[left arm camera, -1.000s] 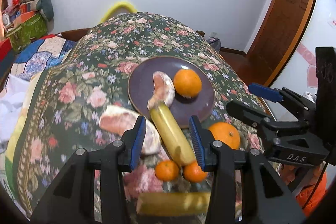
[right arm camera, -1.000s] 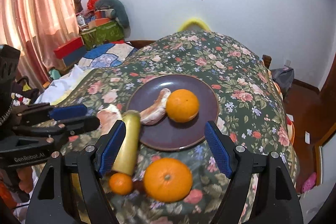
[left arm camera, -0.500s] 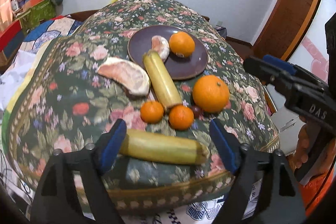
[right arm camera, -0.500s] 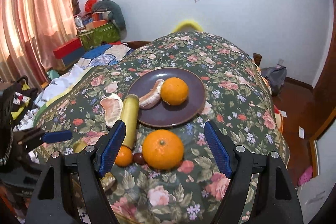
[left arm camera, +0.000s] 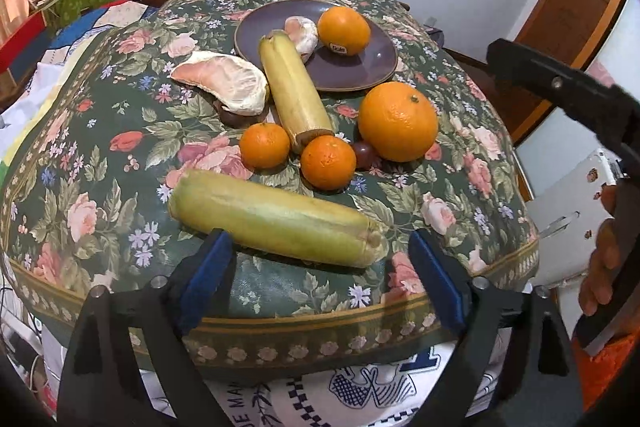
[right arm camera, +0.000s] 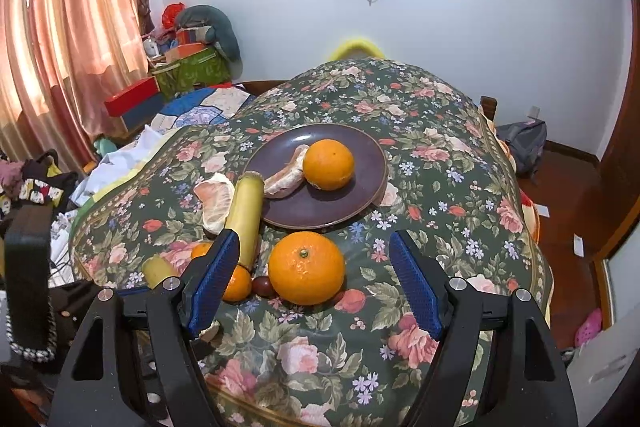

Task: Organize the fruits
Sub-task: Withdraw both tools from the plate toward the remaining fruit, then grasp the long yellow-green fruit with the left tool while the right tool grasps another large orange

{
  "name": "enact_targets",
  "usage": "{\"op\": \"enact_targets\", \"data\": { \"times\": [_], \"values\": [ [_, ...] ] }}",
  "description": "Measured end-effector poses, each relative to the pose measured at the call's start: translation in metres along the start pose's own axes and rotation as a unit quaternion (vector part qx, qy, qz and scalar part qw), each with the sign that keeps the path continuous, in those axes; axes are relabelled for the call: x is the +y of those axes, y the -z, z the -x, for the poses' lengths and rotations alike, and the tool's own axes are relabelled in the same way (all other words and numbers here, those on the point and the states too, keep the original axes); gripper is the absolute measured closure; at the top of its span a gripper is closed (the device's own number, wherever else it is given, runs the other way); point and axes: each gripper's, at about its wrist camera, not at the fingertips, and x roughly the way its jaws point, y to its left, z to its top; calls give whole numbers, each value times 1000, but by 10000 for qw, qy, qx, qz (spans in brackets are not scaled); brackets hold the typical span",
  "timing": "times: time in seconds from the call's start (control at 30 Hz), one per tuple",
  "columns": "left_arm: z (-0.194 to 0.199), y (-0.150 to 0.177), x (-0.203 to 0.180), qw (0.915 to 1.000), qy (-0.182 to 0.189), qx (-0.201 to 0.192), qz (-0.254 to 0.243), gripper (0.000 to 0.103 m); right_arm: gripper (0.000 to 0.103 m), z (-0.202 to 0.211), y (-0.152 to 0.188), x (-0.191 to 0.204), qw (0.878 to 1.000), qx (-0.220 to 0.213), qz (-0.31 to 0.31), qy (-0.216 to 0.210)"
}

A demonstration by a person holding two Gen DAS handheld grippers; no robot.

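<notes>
Just ahead of the wide-spread, empty left hand-held gripper (left arm camera: 316,281), whose jaws have just been opening, lies the long pale-yellow peeled banana (left arm camera: 276,221) on the floral-clothed desk (left arm camera: 100,155): soft, bruisable, best pinched mid-length. The round firm large orange (right arm camera: 306,267) sits between the right hand-held gripper's (right arm camera: 316,281) open, empty jaws.

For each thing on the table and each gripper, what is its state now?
left gripper: open, jaws just opened wider, nothing between them
right gripper: open, empty
plate: holds one orange and one peeled segment
near banana: lying flat on the cloth
far banana: tip resting on the plate rim
large orange: whole, on the cloth
</notes>
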Motion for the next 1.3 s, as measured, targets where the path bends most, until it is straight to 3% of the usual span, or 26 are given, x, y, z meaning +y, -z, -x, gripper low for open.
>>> {"op": "enact_targets", "data": {
  "times": [0.13, 0.27, 0.47, 0.7, 1.0, 1.2, 1.3],
  "values": [
    [-11, -1, 5, 9998, -183, 4, 30, 11, 28, -3, 2, -2, 10000, 38, -37, -27],
    [-16, -7, 20, 9997, -38, 43, 225, 10, 28, -7, 3, -3, 10000, 79, -50, -30],
    [-11, -12, 32, 9990, -417, -150, -32, 12, 28, -15, 6, -5, 9998, 185, -79, -32],
    [-6, -21, 65, 9975, -622, -255, 209, 15, 28, -31, 13, -6, 9991, 417, -75, -11],
    [12, -29, 65, 9985, -315, -433, 150, 16, 28, -51, 20, -1, 9978, 656, -31, -56],
    [-5, -36, 85, 9954, -480, -304, 774, 13, 28, -60, 25, 5, 9970, 769, -6, -115],
    [-16, -37, 93, 9941, -360, -263, 989, 11, 28, -66, 28, 8, 9965, 831, 53, -90]
  ]
}}
